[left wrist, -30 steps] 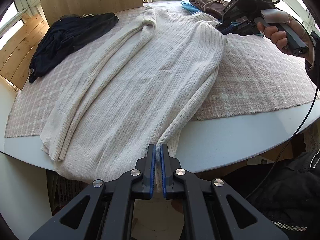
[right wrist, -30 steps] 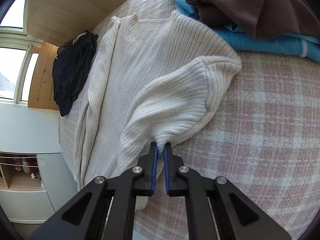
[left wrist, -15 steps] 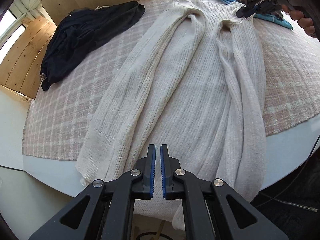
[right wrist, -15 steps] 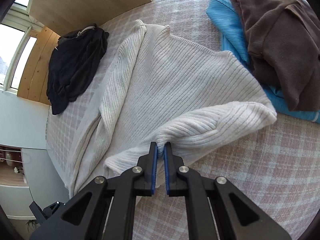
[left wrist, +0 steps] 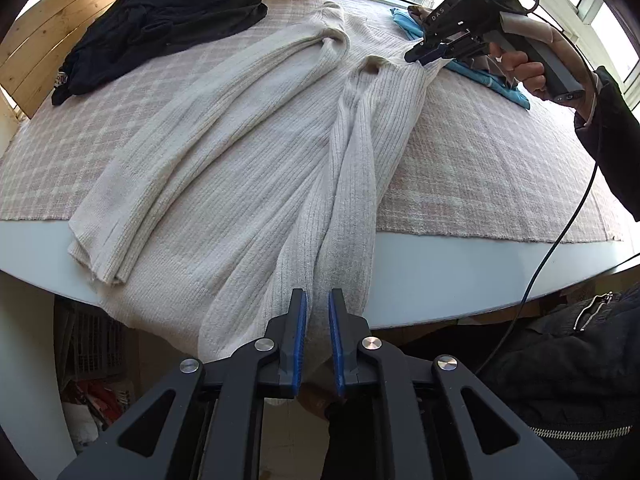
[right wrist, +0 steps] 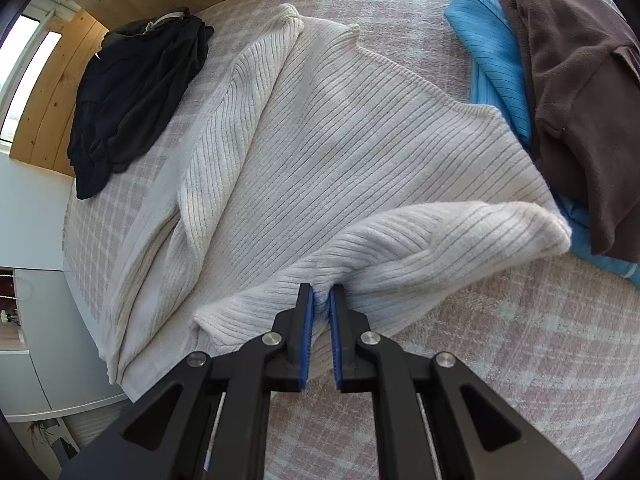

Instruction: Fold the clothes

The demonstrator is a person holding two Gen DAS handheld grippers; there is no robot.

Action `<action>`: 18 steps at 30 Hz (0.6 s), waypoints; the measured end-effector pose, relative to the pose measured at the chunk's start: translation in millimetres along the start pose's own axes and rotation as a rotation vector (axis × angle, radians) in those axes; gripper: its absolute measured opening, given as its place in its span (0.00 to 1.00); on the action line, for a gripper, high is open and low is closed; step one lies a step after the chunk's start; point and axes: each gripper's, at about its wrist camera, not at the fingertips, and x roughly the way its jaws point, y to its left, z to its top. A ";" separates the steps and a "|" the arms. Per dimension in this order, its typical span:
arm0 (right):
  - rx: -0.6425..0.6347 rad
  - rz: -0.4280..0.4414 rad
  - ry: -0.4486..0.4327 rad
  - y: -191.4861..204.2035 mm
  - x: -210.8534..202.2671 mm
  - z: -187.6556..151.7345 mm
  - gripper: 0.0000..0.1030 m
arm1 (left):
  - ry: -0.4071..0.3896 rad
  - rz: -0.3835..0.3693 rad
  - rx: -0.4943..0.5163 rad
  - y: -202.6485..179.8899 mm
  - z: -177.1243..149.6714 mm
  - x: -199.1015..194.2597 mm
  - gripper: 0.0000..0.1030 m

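A cream ribbed sweater (left wrist: pixel 240 160) lies lengthwise on the checked cloth, its hem hanging over the table's near edge. Both sleeves are laid down along its body. My left gripper (left wrist: pixel 317 308) is shut on a thick fold at the hem, and the fabric runs up from it as a raised ridge. My right gripper (right wrist: pixel 322 300) is shut on the sweater (right wrist: pixel 340 140) at the folded-over shoulder and holds that part slightly off the cloth. In the left wrist view the right gripper (left wrist: pixel 416 56) sits at the far shoulder, held by a hand (left wrist: pixel 520 72).
A black garment (left wrist: pixel 152 36) lies bunched at the far left by wooden boards. A blue garment (right wrist: pixel 492 48) and a brown one (right wrist: pixel 580 80) lie just beyond the right shoulder. The pink checked cloth (left wrist: pixel 500 168) ends short of the white table edge (left wrist: pixel 460 272). A cable hangs at the right.
Both grippers carried the sweater's right side and sleeve inward over the body. The right gripper moved toward the shoulder by the blue garment. The left pads now stand slightly wider apart.
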 end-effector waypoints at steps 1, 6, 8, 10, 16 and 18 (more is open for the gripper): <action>-0.002 0.001 0.006 -1.3 -2.8 0.0 0.12 | 0.001 0.014 -0.006 0.1 -0.5 4.1 0.12; -0.080 -0.061 -0.036 2.8 -37.0 -15.3 0.20 | -0.015 0.060 -0.014 4.6 -0.2 5.9 0.10; -0.135 -0.080 -0.061 11.7 -54.2 -30.4 0.21 | -0.014 0.072 0.000 4.1 1.6 7.9 0.10; -0.188 -0.001 -0.017 29.0 -57.8 -54.1 0.21 | -0.016 0.081 0.013 2.4 3.7 9.5 0.10; -0.486 0.131 0.218 120.4 3.9 -142.9 0.20 | -0.055 0.101 0.030 -8.1 2.3 -5.9 0.11; -0.527 0.131 0.247 134.8 21.2 -155.3 0.20 | -0.058 0.123 0.021 -2.4 -9.4 -20.0 0.12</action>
